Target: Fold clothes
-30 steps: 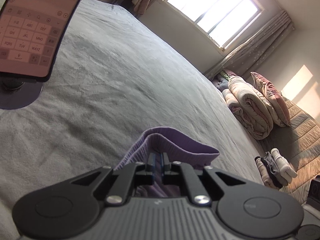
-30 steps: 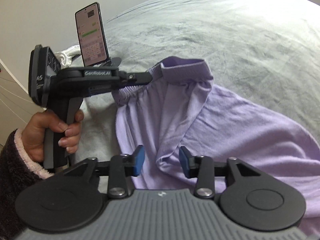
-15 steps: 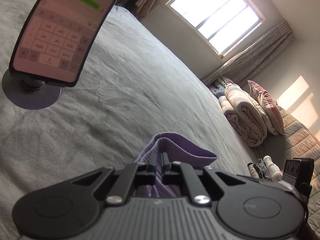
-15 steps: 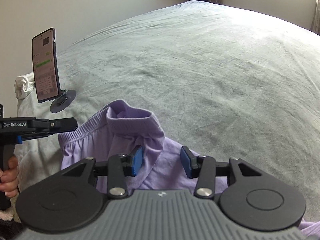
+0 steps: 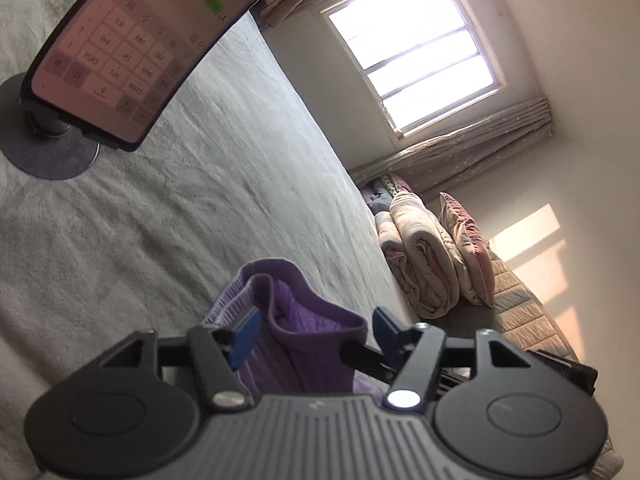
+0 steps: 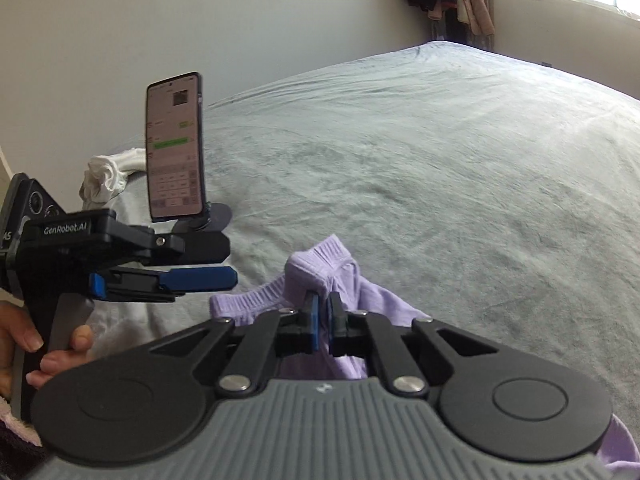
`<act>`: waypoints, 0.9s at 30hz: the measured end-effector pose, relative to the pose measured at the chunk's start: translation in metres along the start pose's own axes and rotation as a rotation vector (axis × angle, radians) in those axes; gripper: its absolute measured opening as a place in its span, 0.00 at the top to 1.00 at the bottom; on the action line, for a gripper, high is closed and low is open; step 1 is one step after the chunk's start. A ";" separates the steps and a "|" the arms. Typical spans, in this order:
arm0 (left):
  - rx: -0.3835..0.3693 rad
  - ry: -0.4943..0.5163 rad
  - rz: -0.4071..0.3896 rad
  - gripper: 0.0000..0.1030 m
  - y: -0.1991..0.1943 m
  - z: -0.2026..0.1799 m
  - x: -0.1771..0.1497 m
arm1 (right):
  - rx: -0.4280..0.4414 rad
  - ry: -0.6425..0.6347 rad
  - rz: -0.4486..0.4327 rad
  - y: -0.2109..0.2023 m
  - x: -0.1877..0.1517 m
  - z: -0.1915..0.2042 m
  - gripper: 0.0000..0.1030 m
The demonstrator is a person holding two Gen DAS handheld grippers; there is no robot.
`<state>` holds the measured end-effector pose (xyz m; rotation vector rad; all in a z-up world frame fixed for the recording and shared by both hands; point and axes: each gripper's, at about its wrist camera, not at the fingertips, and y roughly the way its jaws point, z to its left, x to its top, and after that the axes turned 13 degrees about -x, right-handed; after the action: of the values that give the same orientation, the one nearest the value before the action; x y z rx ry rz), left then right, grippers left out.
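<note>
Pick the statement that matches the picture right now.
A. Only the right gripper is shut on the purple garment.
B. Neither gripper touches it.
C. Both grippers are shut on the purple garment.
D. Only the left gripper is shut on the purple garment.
A: the right gripper pinches the purple garment at its ribbed band, while the left gripper stands open.

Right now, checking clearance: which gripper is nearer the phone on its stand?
Left. The left gripper hovers open just before the phone; the right gripper pinches the purple garment, farther off.
</note>
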<state>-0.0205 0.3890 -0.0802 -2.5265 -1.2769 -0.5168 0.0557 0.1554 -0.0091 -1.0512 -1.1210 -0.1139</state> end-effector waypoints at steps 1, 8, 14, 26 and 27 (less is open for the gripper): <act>-0.025 -0.019 0.000 0.34 -0.001 0.001 -0.001 | 0.012 -0.013 0.000 -0.001 0.000 0.006 0.95; -0.089 -0.127 0.032 0.32 0.009 0.004 -0.017 | 0.062 -0.086 0.026 -0.001 -0.013 0.036 0.95; 0.036 -0.150 0.004 0.71 0.022 0.004 -0.028 | 0.039 -0.082 0.055 0.007 -0.027 0.042 0.94; 0.167 -0.075 -0.010 0.93 0.025 -0.007 -0.023 | -0.067 -0.032 0.040 -0.049 -0.053 -0.003 0.58; 0.171 -0.077 -0.006 0.91 0.025 -0.006 -0.023 | -0.081 -0.025 0.044 -0.054 -0.057 -0.009 0.58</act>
<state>-0.0141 0.3560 -0.0862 -2.4223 -1.2959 -0.3005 0.0043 0.0968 -0.0198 -1.1514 -1.1222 -0.1117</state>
